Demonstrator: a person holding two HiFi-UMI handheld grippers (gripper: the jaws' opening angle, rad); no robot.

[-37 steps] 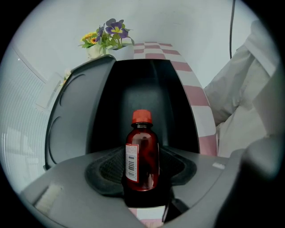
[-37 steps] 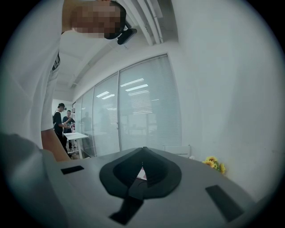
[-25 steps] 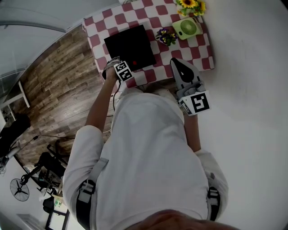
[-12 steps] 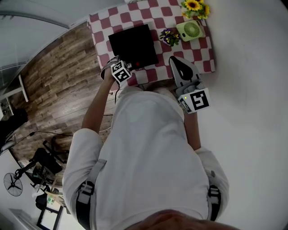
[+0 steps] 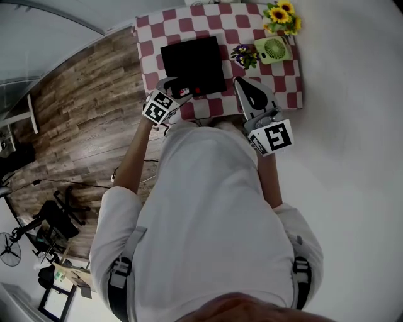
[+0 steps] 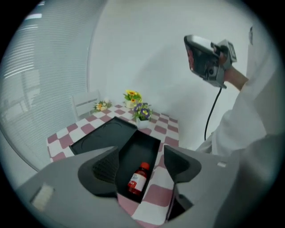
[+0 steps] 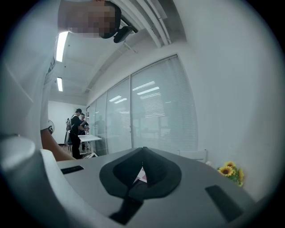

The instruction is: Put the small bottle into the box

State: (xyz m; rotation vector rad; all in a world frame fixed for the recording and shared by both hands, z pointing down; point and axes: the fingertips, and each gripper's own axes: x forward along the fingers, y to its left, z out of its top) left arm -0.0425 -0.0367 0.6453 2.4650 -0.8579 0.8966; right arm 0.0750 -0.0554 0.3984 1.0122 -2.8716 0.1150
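- Placement of the small red bottle with a red cap and white label (image 6: 138, 178) looks settled. It lies on its side on the floor of the open black rectangular box (image 6: 144, 147), near the end closest to the person, with its cap pointing toward 12 o'clock. By my reading, the task's goal is already met.
- The flat black lid (image 6: 100, 136) lies at the box's 9 o'clock, right alongside it, which leaves the opening free from above. I cannot tell whether the lid is hinged to the box or only touching it.
- The left gripper (image 6: 141, 162) hangs over the near end of the box with its fingers spread wide and nothing between them. The bottle shows through the gap below and is not touched. This looks like a letting-go pose, open enough to lift away without snagging the bottle.
- The right gripper (image 7: 142, 156) has its fingers pressed together on nothing. It is held up at about 1 o'clock from the person, above the near edge of the worktop covered in red-and-white check cloth (image 5: 277, 88). It seems parked there to stay out of the left side's way.
- Yellow sunflowers (image 5: 282, 12), a pot of purple flowers (image 5: 244, 55) and a small round green fan (image 5: 271, 48) stand at the box's 2 o'clock. The purple flowers are just beside its far corner and the other two sit farther off, so none crowds the opening.
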